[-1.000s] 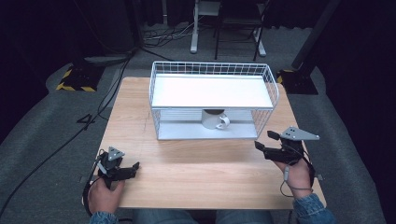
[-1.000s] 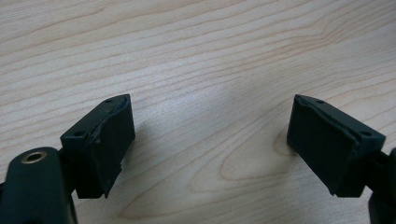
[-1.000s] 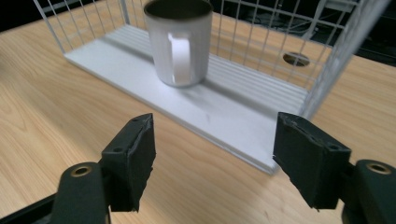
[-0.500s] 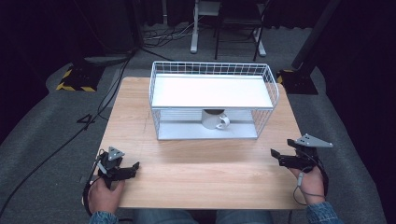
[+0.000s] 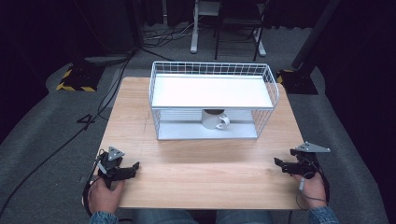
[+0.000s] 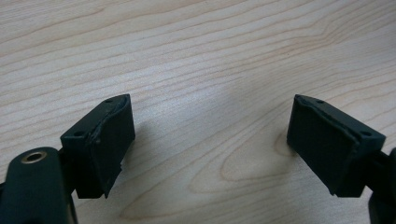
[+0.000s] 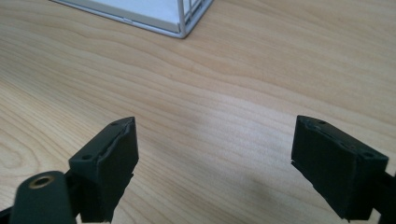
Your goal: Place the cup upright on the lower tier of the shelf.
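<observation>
A dark room with grey carpet, cables and stand legs surrounds a light wooden table (image 5: pixel 196 177), on the far half of which stands a white wire rack (image 5: pixel 212 100) with a flat white shelf on top. Under that shelf, on the rack's lower level and near its front middle, sits a white mug (image 5: pixel 215 120), upright, its handle turned toward the right. At the near left corner of the table the left gripper (image 5: pixel 133 166) rests low over the wood, held in the person's left hand (image 5: pixel 103 195); in the left gripper view its two black jaws stand wide apart with only bare wood grain between them. At the near right edge the right gripper (image 5: pixel 279 163) is in the right hand (image 5: pixel 312 190), pointing leftward across the table; its jaws have just been opening and now stand wide, nothing between them, with a corner of the rack ahead in the right gripper view. Both grippers are well apart from the mug.
</observation>
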`<state>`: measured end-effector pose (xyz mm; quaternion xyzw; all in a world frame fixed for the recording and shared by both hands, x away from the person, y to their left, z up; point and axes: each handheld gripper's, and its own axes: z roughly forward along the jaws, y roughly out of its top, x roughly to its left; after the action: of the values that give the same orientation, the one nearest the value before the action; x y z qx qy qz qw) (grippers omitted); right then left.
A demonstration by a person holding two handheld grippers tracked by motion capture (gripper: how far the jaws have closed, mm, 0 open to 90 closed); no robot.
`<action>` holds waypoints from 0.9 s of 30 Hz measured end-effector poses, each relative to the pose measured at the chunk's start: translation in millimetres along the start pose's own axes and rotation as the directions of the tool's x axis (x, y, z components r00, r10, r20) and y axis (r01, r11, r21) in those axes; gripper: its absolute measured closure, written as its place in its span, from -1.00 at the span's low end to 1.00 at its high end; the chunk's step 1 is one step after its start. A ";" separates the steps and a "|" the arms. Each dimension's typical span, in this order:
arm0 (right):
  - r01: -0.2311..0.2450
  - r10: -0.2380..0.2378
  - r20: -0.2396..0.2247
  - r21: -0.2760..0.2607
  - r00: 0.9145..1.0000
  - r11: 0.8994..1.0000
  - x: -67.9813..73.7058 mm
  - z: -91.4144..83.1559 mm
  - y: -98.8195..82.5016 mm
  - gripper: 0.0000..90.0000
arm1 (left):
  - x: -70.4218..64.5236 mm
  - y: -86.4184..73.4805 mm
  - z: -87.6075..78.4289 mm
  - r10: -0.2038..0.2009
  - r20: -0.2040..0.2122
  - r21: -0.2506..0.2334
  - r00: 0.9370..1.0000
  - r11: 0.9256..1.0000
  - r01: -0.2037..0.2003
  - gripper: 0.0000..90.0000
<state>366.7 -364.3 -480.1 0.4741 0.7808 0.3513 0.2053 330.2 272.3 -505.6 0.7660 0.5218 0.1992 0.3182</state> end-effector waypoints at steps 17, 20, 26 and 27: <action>0.000 -0.002 0.030 0.055 1.000 0.998 2.6 14.3 -15.4 -0.72 | 0.1 0.1 0.0 0.000 0.000 0.000 1.000 1.000 0.000 -0.66; -0.016 0.015 0.047 0.027 0.999 1.000 3.5 18.0 -17.8 -0.87 | 0.1 0.1 0.1 -0.001 0.000 0.000 1.000 1.000 0.001 -0.66; -0.040 0.037 0.075 0.037 0.997 0.999 5.7 19.4 -17.4 -0.95 | 0.1 0.1 0.1 -0.001 0.000 0.000 1.000 1.000 0.001 -0.66; -0.040 0.037 0.075 0.037 0.996 0.999 5.8 19.5 -17.4 -0.95 | 0.1 0.1 0.1 0.000 -0.001 0.001 1.000 1.000 0.000 -0.66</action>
<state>366.4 -357.6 -506.0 0.5057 0.7700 0.3221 0.2183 330.4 272.4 -505.6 0.7660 0.5220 0.1992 0.3178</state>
